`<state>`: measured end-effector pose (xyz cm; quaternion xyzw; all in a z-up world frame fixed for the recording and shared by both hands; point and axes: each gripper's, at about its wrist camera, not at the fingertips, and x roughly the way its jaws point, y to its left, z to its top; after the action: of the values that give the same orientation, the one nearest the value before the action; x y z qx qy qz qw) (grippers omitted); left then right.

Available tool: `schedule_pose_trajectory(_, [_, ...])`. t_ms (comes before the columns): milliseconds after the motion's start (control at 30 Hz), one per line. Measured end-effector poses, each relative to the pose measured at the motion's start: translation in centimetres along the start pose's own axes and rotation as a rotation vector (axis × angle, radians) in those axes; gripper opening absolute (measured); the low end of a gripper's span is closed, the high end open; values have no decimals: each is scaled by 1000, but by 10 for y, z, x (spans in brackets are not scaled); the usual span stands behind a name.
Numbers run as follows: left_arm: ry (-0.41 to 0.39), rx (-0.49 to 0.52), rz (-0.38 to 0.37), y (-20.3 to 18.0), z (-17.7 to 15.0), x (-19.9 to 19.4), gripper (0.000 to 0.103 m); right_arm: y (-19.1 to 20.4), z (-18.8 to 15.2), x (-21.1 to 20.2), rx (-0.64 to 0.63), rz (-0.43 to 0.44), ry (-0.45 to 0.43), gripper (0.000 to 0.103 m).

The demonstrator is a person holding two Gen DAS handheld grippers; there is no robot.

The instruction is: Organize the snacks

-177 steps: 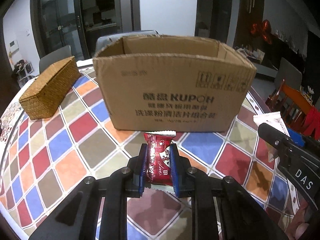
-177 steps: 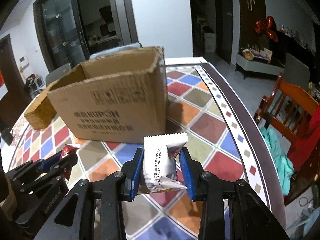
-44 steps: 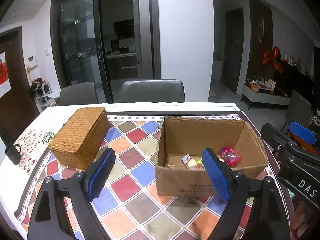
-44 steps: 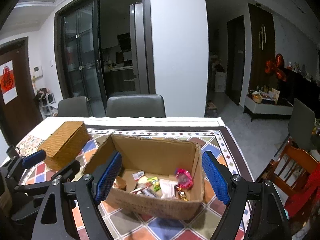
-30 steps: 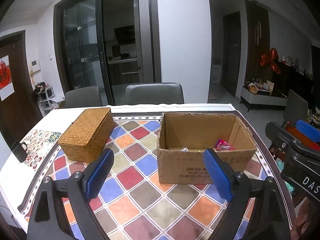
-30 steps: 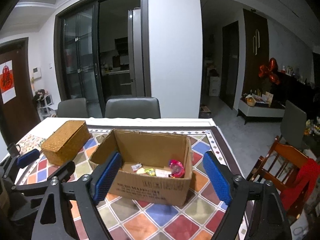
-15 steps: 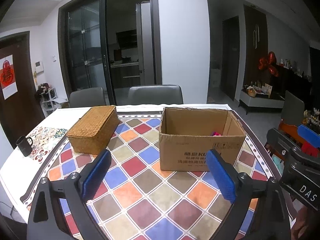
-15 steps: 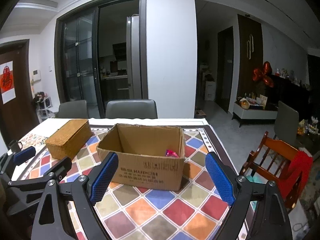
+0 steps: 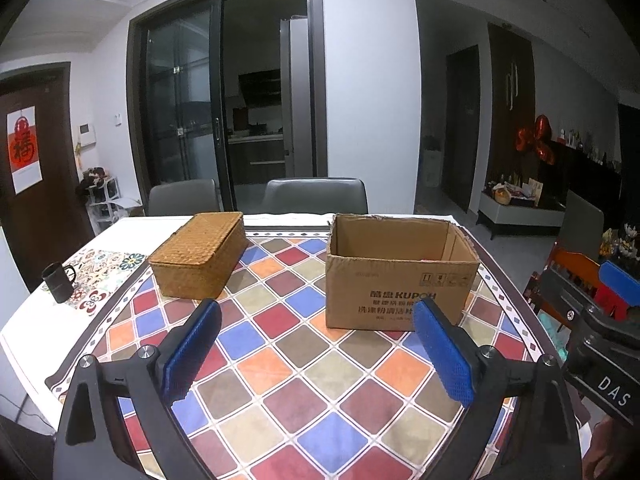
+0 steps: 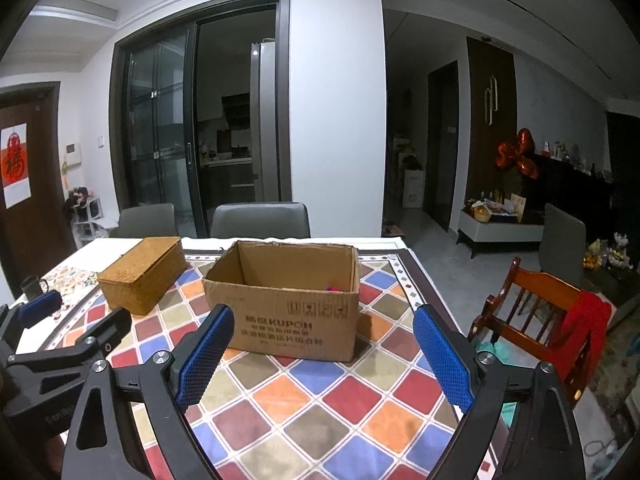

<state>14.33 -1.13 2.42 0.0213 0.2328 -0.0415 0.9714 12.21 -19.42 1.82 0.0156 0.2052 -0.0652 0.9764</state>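
An open cardboard box (image 9: 400,284) (image 10: 296,316) stands on the chequered table (image 9: 280,364) (image 10: 332,400). A bit of pink snack wrapper (image 10: 333,289) shows over its near rim; the rest of its contents are hidden. My left gripper (image 9: 318,354) is open and empty, held back from the box and above the table. My right gripper (image 10: 322,356) is open and empty too, on the near side of the box. Each gripper shows at the edge of the other's view.
A woven wicker box (image 9: 200,254) (image 10: 142,272) with its lid on sits left of the cardboard box. A black mug (image 9: 58,282) stands at the table's left edge. Grey chairs (image 9: 316,196) are behind the table, and a wooden chair (image 10: 536,312) with red cloth is on the right.
Both grippers held snack packets earlier, then opened empty over the box. Since then they have pulled back and lower, so the box's inside has dropped out of sight.
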Motion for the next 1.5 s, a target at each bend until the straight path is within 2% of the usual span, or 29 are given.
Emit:
schedule_pose_trajectory(467, [-35,-35,22,24,-21,-48,101,6,-23,-42,-8,-1,0,92])
schedule_pose_trajectory(833, [-20,-39,15,25,-45,-73,101,3,-41,-68,8,14,0,92])
schedule_pose_trajectory(1100, [-1,-42,8,26,-60,-83,101,0,-51,-80,25,20,25,92])
schedule_pose_trajectory(1500, [0,-42,1,27,-66,-90,101,-1,-57,-91,16,5,12,92])
